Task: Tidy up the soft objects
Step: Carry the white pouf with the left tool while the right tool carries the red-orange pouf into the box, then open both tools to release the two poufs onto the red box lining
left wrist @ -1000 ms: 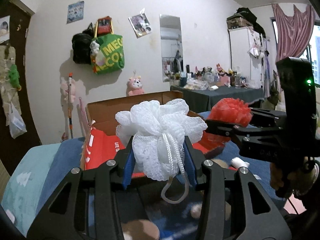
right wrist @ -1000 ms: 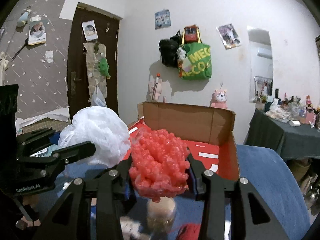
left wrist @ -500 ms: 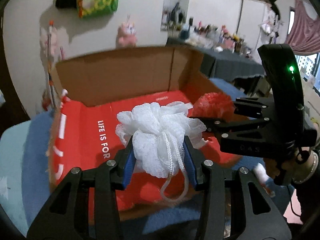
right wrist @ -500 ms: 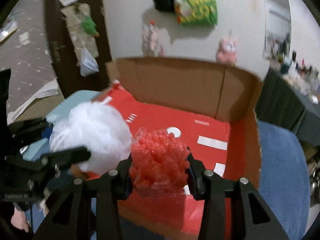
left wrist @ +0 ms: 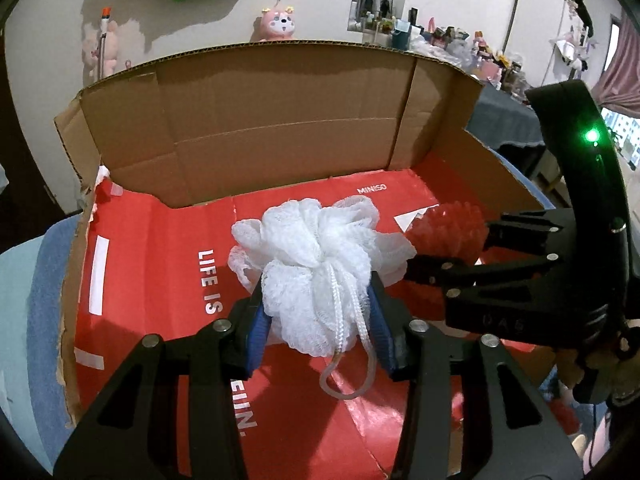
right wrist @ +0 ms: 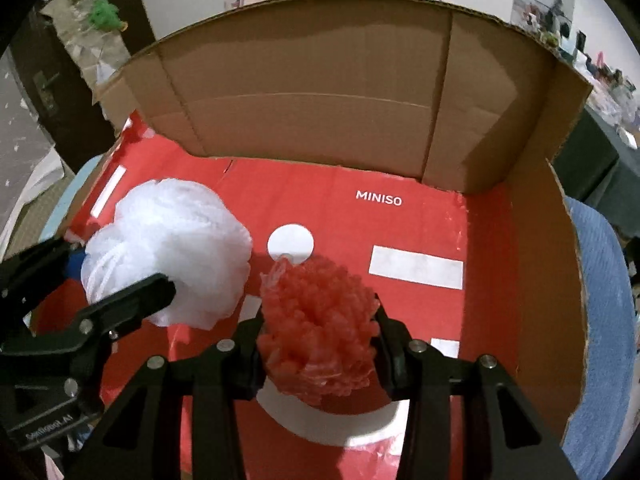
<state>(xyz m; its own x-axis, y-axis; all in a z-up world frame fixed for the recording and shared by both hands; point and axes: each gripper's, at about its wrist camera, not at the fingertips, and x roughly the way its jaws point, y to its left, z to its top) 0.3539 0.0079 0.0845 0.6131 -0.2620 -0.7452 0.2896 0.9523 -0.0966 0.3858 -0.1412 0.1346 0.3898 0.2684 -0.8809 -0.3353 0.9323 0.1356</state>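
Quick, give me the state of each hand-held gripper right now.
Left hand-held gripper: closed on the white mesh bath pouf, over the box.
Right hand-held gripper: closed on the red pouf, over the box.

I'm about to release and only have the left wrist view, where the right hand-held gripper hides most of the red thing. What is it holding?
Observer: A red bath pouf, squeezed between the fingers of the right hand-held gripper.
Operator: What's on the box floor under it?
Observer: Bare red floor of the cardboard box, with a white circle printed just beyond the pouf.
Operator: Is my white pouf touching the red one?
Observer: No; the white bath pouf sits to its left with a narrow gap.
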